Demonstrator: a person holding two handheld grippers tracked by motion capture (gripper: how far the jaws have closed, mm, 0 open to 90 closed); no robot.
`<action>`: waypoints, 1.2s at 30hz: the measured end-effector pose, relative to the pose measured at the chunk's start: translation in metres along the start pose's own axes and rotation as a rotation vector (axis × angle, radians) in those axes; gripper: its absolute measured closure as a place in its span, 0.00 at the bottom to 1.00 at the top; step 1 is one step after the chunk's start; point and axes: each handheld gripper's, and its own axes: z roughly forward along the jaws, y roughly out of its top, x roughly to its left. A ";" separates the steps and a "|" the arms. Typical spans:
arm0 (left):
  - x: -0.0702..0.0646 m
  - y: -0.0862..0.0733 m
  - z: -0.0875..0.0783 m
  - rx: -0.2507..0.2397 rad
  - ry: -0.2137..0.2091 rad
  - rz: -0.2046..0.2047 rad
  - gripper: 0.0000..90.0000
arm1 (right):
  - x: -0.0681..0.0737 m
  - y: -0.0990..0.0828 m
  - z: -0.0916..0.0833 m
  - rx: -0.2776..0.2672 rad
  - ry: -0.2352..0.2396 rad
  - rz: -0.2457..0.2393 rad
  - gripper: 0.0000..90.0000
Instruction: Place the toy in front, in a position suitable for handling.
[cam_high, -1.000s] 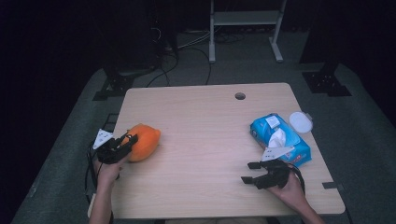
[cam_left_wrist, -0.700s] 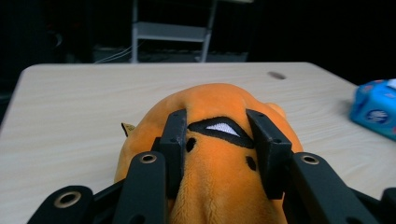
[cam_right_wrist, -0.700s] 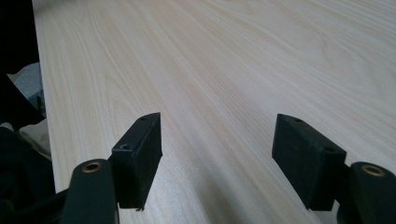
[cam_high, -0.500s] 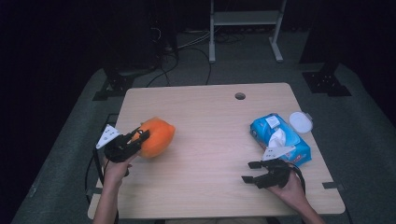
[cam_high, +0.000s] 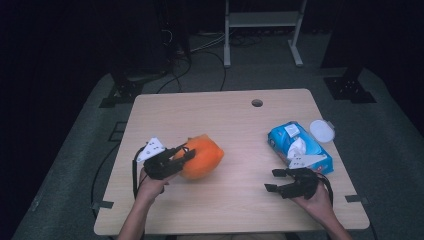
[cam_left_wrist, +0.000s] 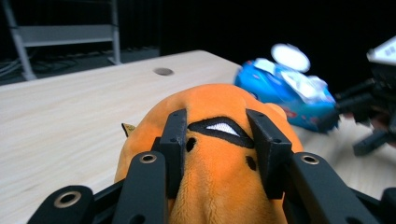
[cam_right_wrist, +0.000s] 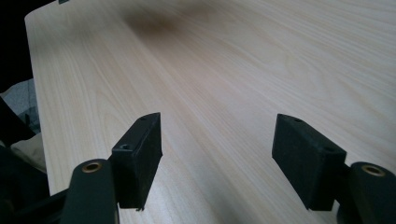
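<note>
An orange plush toy (cam_high: 202, 157) with a black-and-white eye patch is held just above the left part of the wooden table (cam_high: 235, 125). My left gripper (cam_high: 187, 151) is shut on it, and in the left gripper view its two black jaws press into the orange plush toy (cam_left_wrist: 219, 154) from both sides. At the front right, my right gripper (cam_high: 272, 180) rests low over the table with its jaws apart. In the right gripper view my right gripper (cam_right_wrist: 217, 140) stands open over bare wood, nothing between its fingers (cam_right_wrist: 140, 149).
A blue pack of wet wipes (cam_high: 298, 147) lies at the right of the table, with a white round lid (cam_high: 321, 131) beside it near the right edge. A small hole (cam_high: 257, 103) sits at the table's far side. Dark floor, cables and a metal stand surround the table.
My left gripper has carried the orange plush toy to the right, toward the table's middle, and slightly up. The right gripper has stayed in place.
</note>
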 end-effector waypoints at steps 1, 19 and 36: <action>-0.004 0.000 0.004 0.015 -0.013 0.012 0.70 | -0.001 0.000 -0.001 -0.004 -0.002 0.005 0.35; -0.056 -0.025 0.066 0.117 -0.190 0.130 0.68 | -0.009 -0.003 -0.028 -0.090 -0.046 0.046 0.36; -0.055 -0.027 0.050 0.090 -0.243 0.182 0.34 | -0.005 0.001 -0.029 -0.103 -0.057 0.018 0.37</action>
